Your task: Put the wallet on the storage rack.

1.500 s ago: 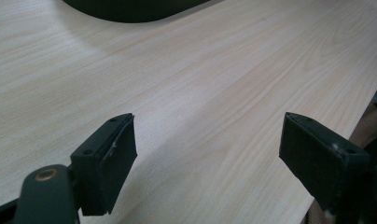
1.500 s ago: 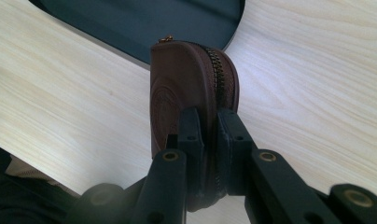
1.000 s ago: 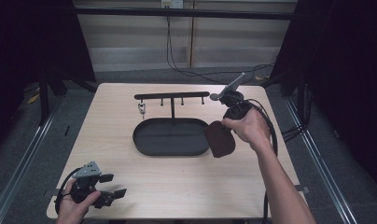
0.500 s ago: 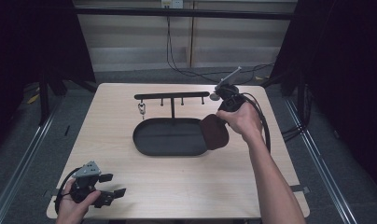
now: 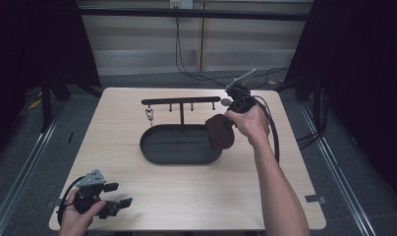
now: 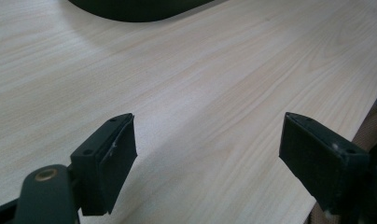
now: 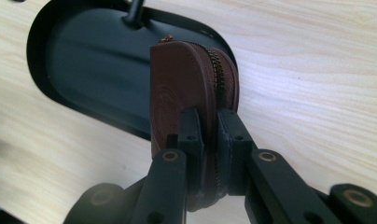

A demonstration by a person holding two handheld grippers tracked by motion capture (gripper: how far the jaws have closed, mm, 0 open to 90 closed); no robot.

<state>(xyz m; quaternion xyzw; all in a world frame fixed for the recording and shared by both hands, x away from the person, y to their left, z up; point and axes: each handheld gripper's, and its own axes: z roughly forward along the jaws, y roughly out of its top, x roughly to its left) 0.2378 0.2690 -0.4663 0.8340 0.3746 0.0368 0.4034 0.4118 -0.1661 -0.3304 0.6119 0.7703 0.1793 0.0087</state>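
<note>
Two grippers at work: nearest, left gripper resting low on the desk edge, jaws spread wide, nothing between. Farther on, right gripper clenched on a brown zip pouch, held upright over the right end of the black oval tray. Probably light, soft leather, yielding under the pads; best pinched across the flat sides near the zip seam. Beyond, hook rack, pale smooth wood, dark surrounds.

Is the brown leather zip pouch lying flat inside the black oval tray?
No, the right hand-held gripper holds the brown leather zip pouch above the black oval tray.
</note>
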